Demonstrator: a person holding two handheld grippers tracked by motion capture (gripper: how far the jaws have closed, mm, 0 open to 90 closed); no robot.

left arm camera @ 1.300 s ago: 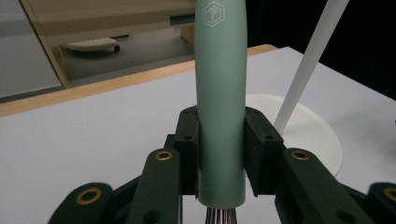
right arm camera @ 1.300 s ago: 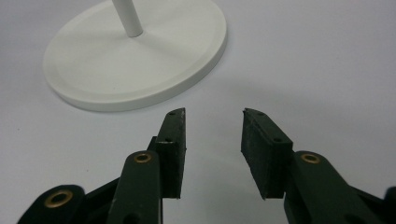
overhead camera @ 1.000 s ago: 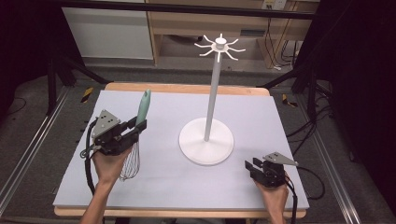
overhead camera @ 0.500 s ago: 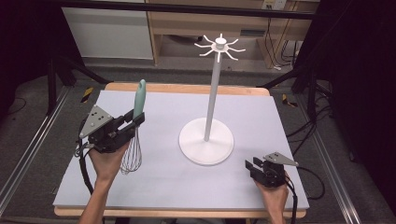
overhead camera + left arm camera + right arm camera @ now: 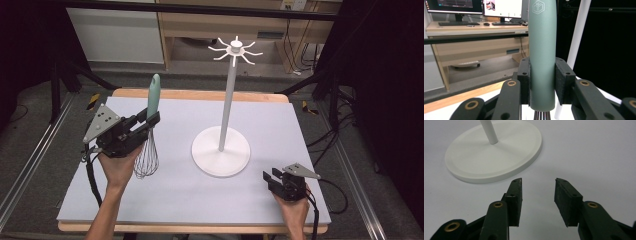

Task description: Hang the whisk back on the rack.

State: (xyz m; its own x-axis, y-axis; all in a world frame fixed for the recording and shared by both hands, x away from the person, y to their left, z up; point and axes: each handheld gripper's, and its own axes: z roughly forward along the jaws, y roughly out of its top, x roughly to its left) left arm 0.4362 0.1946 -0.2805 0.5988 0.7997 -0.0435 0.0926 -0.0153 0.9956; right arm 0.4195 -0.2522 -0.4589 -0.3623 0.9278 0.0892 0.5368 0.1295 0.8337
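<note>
A whisk (image 5: 148, 131) with a teal handle (image 5: 542, 55) and a wire head stands upright at the table's left, lifted above the mat. My left gripper (image 5: 146, 122) is shut on the handle, its pads (image 5: 562, 80) pressing both sides. A white stand (image 5: 221, 150) with a round base, a tall pole and hook arms at the top rises in the middle of the table. My right gripper (image 5: 269, 178) rests near the front right, pointing at the stand's base (image 5: 494, 152); its jaws are opening with nothing between them (image 5: 537, 201).
A pale blue-grey mat (image 5: 300, 130) covers the wooden table. Behind the table stand a wooden shelf and a desk with monitors (image 5: 474, 5) and a keyboard. Cables trail on the floor at the right.
My left gripper has risen with the whisk, bringing it upright off the mat. The right hand has stayed in place.
</note>
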